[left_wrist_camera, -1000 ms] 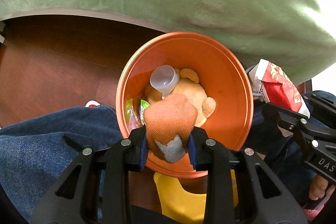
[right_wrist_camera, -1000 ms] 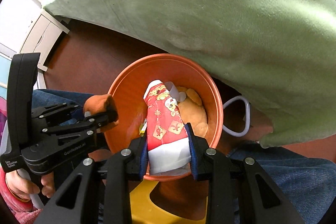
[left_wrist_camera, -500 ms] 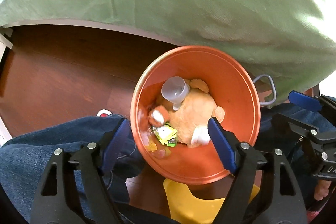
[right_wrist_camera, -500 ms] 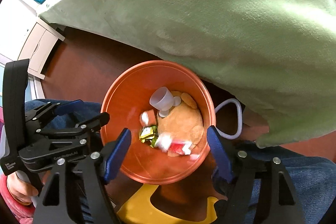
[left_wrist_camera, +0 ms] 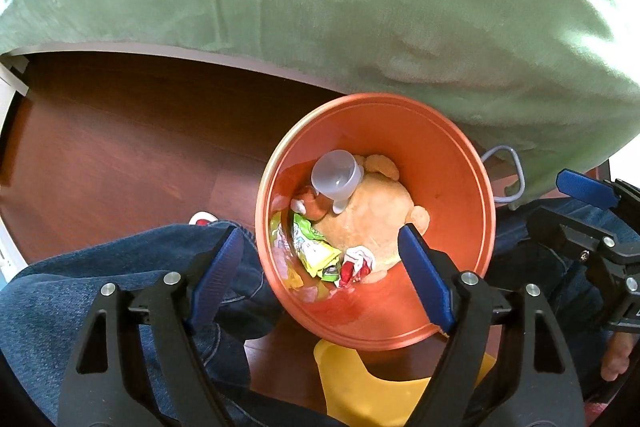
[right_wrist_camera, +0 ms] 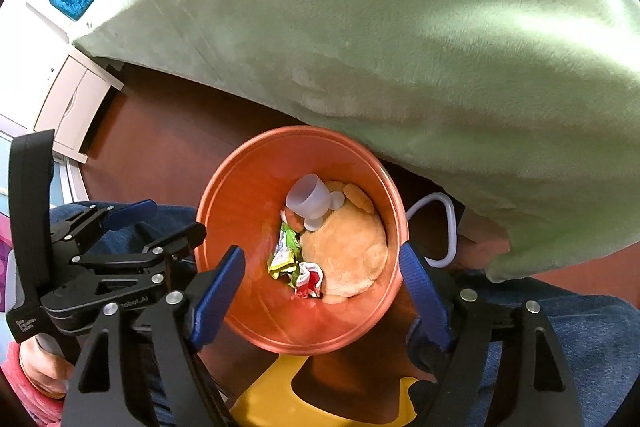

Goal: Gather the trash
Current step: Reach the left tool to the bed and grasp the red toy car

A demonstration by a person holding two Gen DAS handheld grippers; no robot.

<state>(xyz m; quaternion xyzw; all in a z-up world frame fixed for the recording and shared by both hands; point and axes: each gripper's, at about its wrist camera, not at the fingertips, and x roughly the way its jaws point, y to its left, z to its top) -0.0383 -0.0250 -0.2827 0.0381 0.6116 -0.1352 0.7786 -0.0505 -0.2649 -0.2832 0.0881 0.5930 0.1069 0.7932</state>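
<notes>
An orange bin (left_wrist_camera: 452,163) (right_wrist_camera: 248,187) stands on the wooden floor beside the bed. Inside lie a tan plush toy (left_wrist_camera: 376,215) (right_wrist_camera: 348,251), a clear plastic cup (left_wrist_camera: 336,175) (right_wrist_camera: 308,199), a green-yellow wrapper (left_wrist_camera: 312,251) (right_wrist_camera: 284,255), a red-and-white packet (left_wrist_camera: 356,267) (right_wrist_camera: 308,279) and an orange sock (left_wrist_camera: 310,201), mostly hidden. My left gripper (left_wrist_camera: 320,275) is open and empty above the bin's near rim. My right gripper (right_wrist_camera: 320,279) is open and empty above the bin; it also shows in the left wrist view (left_wrist_camera: 592,211).
A green blanket (left_wrist_camera: 320,7) (right_wrist_camera: 400,27) hangs over the bed behind the bin. The person's jeans-clad legs (left_wrist_camera: 100,275) (right_wrist_camera: 580,339) flank the bin. A yellow object (left_wrist_camera: 380,387) (right_wrist_camera: 320,399) lies on the floor below it. A white cable loop (right_wrist_camera: 444,227) lies to the right.
Both grippers opened. The orange sock dropped from the left one and the red-and-white packet from the right one into the bin; both grippers have risen a little.
</notes>
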